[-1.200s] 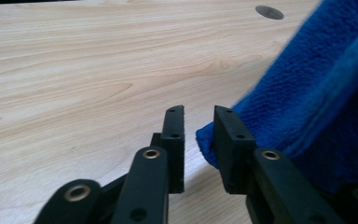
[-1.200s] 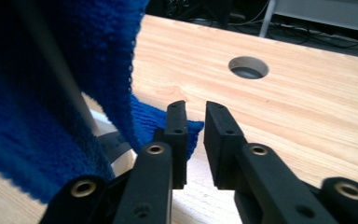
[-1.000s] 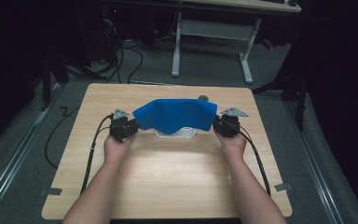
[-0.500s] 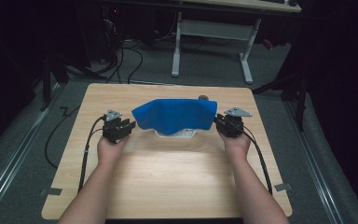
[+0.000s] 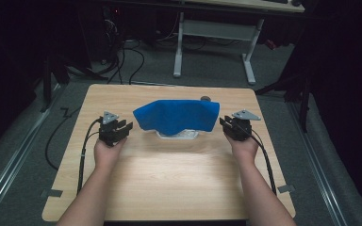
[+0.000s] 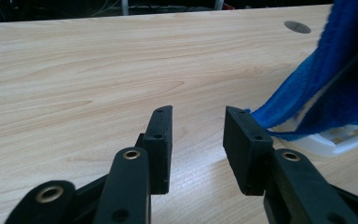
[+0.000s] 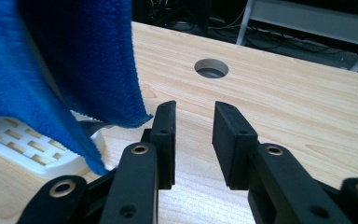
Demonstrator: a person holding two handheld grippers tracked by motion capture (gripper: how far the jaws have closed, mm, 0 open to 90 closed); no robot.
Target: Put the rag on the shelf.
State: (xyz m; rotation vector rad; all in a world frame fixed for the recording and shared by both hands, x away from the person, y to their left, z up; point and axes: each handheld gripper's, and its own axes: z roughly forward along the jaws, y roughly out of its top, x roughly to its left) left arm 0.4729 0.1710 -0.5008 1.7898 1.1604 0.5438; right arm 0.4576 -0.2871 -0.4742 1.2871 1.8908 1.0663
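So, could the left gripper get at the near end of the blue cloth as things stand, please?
Probably yes: the left gripper is open beside the cloth, with bare table between and nothing in the way.

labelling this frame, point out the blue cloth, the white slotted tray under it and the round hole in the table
blue cloth (image 5: 176, 115), high view, middle of its top.
white slotted tray (image 7: 23, 142), right gripper view, slotted top.
round hole (image 7: 211, 68), right gripper view, its centre.

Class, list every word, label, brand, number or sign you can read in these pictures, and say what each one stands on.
None: no readable text on the blue cloth, the white slotted tray, the wooden table, the left claw or the right claw.
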